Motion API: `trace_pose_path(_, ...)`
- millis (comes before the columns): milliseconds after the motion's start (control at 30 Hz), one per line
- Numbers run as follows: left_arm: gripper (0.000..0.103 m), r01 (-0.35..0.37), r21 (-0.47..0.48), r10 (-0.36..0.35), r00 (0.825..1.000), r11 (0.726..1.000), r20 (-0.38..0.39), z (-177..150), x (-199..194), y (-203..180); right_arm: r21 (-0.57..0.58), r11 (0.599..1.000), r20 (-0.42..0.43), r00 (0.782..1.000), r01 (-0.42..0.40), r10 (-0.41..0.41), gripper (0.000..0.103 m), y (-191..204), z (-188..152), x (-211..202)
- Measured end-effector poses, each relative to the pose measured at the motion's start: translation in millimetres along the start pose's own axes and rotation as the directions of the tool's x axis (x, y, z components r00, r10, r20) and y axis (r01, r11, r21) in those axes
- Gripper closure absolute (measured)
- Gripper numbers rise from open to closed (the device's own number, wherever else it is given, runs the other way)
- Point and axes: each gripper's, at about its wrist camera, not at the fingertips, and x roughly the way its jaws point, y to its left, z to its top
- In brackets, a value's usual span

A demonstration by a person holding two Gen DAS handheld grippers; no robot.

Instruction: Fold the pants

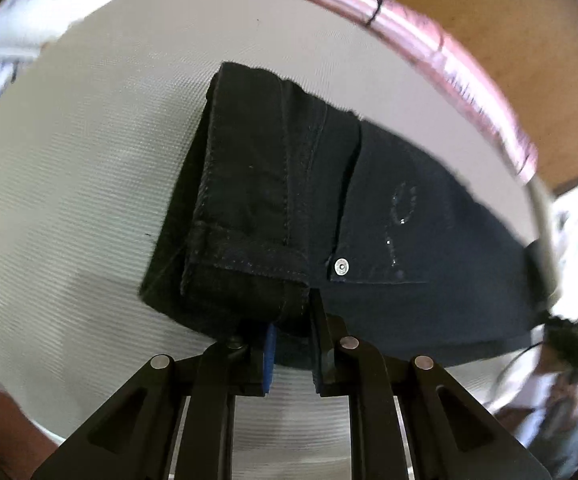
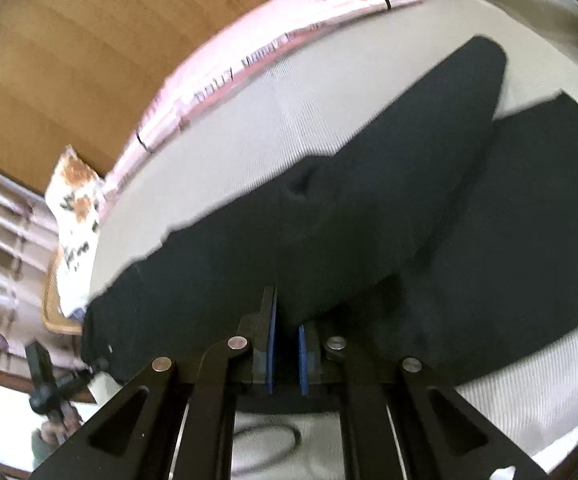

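Left wrist view: left gripper [image 1: 291,344] clamped on dark stiff-denim pants [image 1: 369,200] at hem-over-waistband edge, draped ahead over beige ribbed bedcover [image 1: 89,160]. Right gripper [image 2: 287,334] probably pinching thick limp fold; heavy, unslippery.

The left gripper [image 1: 292,344] is clamped on the near edge of the black pants [image 1: 297,208], its jaws closed over the stitched hem of a folded layer. From that grip the dark cloth reaches up and away over the cream bed cover [image 1: 89,160]. Right of the hem lies a pocket panel with a small silver rivet [image 1: 341,267] at its corner and faint pale stitching beyond it. Past the pants, a pink patterned border [image 1: 441,44] runs along the far edge of the cover, with brown wooden floor [image 1: 509,20] behind.
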Motion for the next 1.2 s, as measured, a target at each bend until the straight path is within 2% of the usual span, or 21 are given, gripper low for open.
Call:
trace_pose_path(67,0.088,-0.068,0.057,0.068,0.998,0.996,-0.006,-3,5,-8,-0.001,0.999,-0.028,0.999,0.035,-0.035,0.096,-5,-12,8)
trace_pose_path(133,0.088,-0.106,0.094,0.106,0.994,0.990,0.004,-5,6,-13,0.029,0.998,-0.063,0.997,0.046,-0.045,0.096,-14,-20,19)
trace_pose_path(300,0.088,-0.157,0.123,0.156,0.988,0.980,0.015,-7,10,-19,0.061,0.996,-0.104,0.993,0.064,-0.057,0.096,-27,-25,37)
trace_pose_path(400,0.086,-0.175,0.118,0.172,0.984,0.977,0.037,-9,10,-22,0.079,0.996,-0.103,0.994,0.035,-0.027,0.091,-30,-25,35)
trace_pose_path(467,0.084,-0.172,0.111,0.168,0.985,0.979,0.040,-9,7,-19,0.108,0.994,-0.113,0.994,0.000,0.013,0.079,-34,-26,30)
trace_pose_path(533,0.079,-0.166,0.093,0.163,0.986,0.982,0.038,-10,1,-17,0.118,0.993,-0.095,0.995,-0.015,0.026,0.072,-34,-28,19)
trace_pose_path(633,0.071,-0.155,0.100,0.152,0.988,0.983,0.036,-14,-10,-22,0.125,0.991,-0.060,0.997,-0.043,0.051,0.071,-41,-27,-6)
trace_pose_path(767,0.070,-0.157,0.142,0.152,0.987,0.977,0.046,-27,-27,-29,0.148,0.988,0.014,0.999,-0.033,0.032,0.069,-67,-23,-42)
trace_pose_path(900,0.070,-0.201,0.262,0.163,0.974,0.944,0.159,-41,-51,-61,0.230,0.972,0.066,0.997,-0.046,0.031,0.069,-102,-14,-62)
trace_pose_path(933,0.070,-0.195,0.293,0.146,0.973,0.936,0.181,-44,-55,-72,0.245,0.968,0.077,0.996,-0.061,0.043,0.069,-110,-11,-64)
trace_pose_path(1033,0.070,-0.116,0.423,0.030,0.978,0.899,0.205,-49,-52,-118,0.289,0.953,0.104,0.993,-0.090,0.062,0.068,-132,2,-64)
trace_pose_path(1133,0.070,-0.017,0.552,-0.086,0.983,0.834,0.161,-56,-32,-171,0.305,0.948,0.109,0.992,-0.097,0.066,0.069,-147,18,-58)
trace_pose_path(1200,0.069,0.060,0.631,-0.162,0.981,0.773,0.104,-63,-14,-210,0.309,0.946,0.107,0.992,-0.100,0.070,0.068,-153,27,-54)
